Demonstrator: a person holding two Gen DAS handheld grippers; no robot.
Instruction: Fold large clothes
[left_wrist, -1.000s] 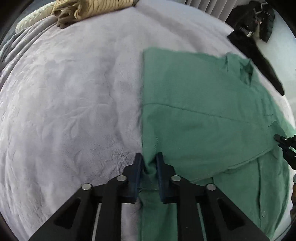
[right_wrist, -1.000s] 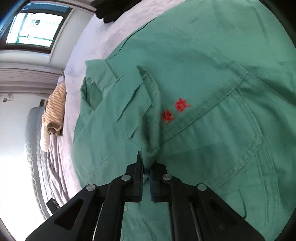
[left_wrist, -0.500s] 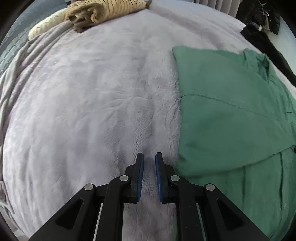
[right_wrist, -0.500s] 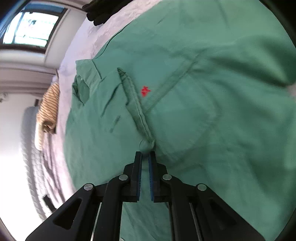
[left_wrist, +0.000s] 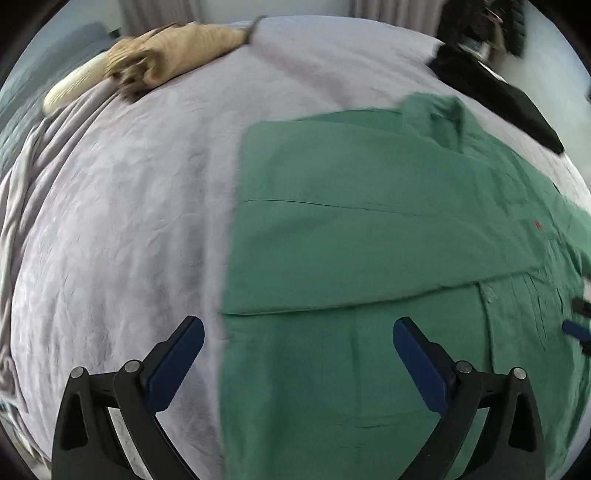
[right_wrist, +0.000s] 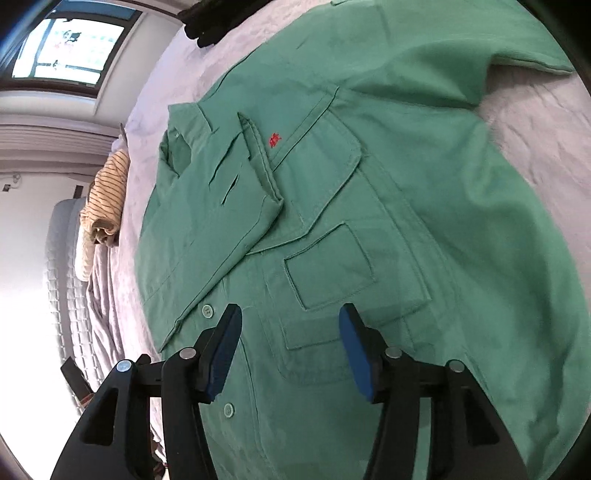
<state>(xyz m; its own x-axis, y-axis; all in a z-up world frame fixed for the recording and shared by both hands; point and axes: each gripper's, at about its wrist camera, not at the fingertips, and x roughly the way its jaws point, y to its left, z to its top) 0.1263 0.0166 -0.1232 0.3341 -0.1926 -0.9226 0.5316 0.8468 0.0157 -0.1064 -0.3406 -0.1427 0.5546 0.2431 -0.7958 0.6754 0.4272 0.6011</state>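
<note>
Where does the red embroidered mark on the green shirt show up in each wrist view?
Left wrist: red mark, tiny, far right on the green shirt.
Right wrist: upper centre, beside the folded-in sleeve's cuff.
Shared landmark: the striped tan garment on the bed.

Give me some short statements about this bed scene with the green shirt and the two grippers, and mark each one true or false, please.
1. The left gripper is open. True.
2. The right gripper is shut on the green shirt. False: its jaws stand apart and hold nothing.
3. One sleeve is folded across the shirt's front. True.
4. The shirt bears blue embroidery. False: the small embroidered mark is red.
5. A striped beige garment lies on the bed, apart from the shirt. True.
</note>
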